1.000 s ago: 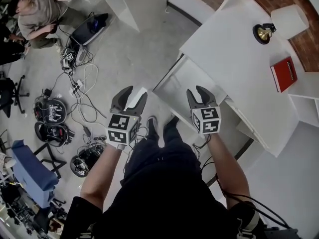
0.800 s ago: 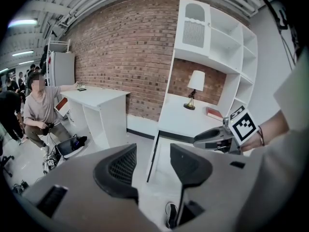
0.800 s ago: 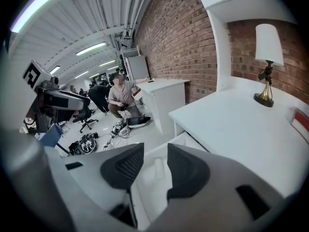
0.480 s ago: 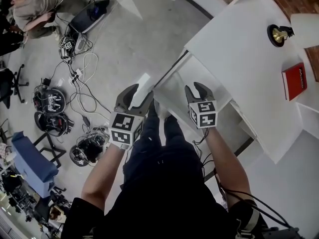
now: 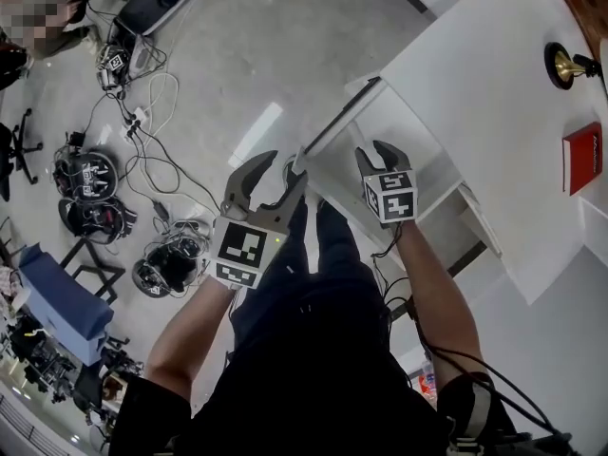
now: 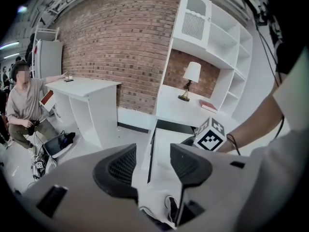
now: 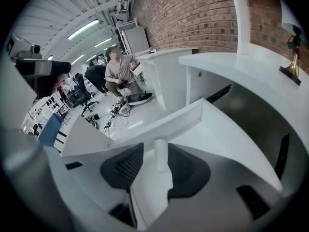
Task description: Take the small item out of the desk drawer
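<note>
Right gripper view is giving you the key fact. Your right gripper (image 5: 381, 156) is hanging released over the open drawer (image 7: 183, 115), and its jaws have just been opening wider. The small white item (image 7: 160, 154) is standing upright on the drawer floor between the pads, in the lower middle of the frame, and neither pad seems to be pressing it. Your left gripper (image 6: 152, 153) is also sitting released, with nothing between its jaws. Only the drawer's front edge is showing through the gap.

Here is what I am judging could go wrong:
- **Tipping:** The item is looking slim and tall, so a pad grazing it off-centre is likely to tip it flat or skid it along the floor.
- **Early closing:** Closing too soon risks pinching only its top.
- **Left gripper:** It is hovering close to the drawer front and could nudge the drawer.

You are looking at:
- two grippers
- one open drawer
- one small item
- one desk (image 5: 475, 74)
- one red book (image 5: 581, 158) at the right edge
- one lamp (image 6: 191, 76)
- one seated person (image 6: 26, 105) at the left
</note>
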